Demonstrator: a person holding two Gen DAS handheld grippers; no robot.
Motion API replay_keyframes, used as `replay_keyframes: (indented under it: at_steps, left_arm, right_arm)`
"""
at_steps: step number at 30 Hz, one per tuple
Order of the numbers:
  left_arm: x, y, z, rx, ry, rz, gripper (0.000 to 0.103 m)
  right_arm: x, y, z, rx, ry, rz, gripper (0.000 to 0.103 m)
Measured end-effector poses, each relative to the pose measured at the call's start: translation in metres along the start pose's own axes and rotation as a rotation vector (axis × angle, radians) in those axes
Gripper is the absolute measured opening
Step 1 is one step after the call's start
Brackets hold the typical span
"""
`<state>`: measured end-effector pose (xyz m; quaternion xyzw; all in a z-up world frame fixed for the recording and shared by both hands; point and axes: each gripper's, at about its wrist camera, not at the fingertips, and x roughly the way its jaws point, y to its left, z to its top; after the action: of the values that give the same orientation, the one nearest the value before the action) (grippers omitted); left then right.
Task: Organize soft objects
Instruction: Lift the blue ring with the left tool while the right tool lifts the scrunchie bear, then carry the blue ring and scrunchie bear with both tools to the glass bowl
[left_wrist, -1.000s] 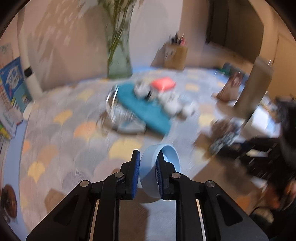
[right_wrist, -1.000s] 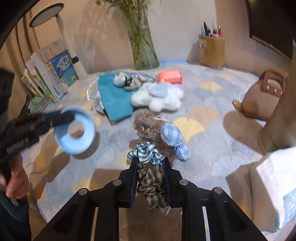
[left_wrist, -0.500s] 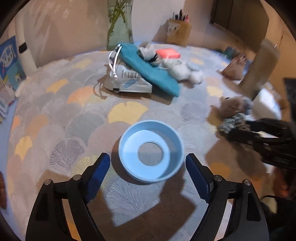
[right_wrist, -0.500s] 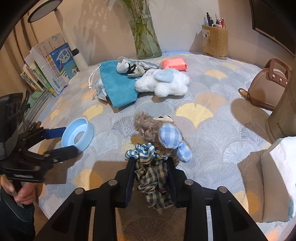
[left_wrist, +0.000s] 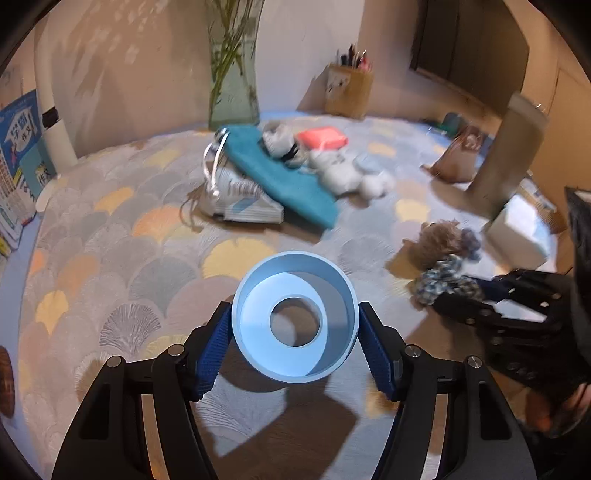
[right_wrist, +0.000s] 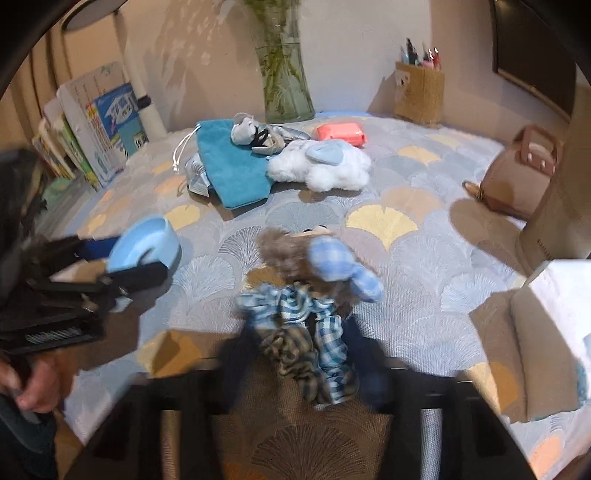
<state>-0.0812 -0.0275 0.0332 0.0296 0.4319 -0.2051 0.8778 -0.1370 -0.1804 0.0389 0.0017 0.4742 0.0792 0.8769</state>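
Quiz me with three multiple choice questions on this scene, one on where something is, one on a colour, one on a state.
1. Where does the teal pouch lie?
A. partly over the striped fabric
B. inside the vase
C. on the handbag

2. What colour is the ring-shaped cup?
A. red
B. light blue
C. green

3. What sits between the right tool's fingers?
A. nothing
B. a pen
C. the plush toy's checked fabric

Answers: 1 A, the striped fabric sticks out beneath it. 2 B, pale blue between the left tool's closing fingers. 3 C, the plush toy trails checked cloth there.
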Motion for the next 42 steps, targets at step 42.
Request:
replay_keyframes:
  at_steps: [42]
  left_arm:
    - [0.050,-0.398,0.142,0.407,-0.084,-0.410,0.065]
  right_arm:
    - [-0.192,-0.365,0.019,0.585,-0.184,-0.367,0.023]
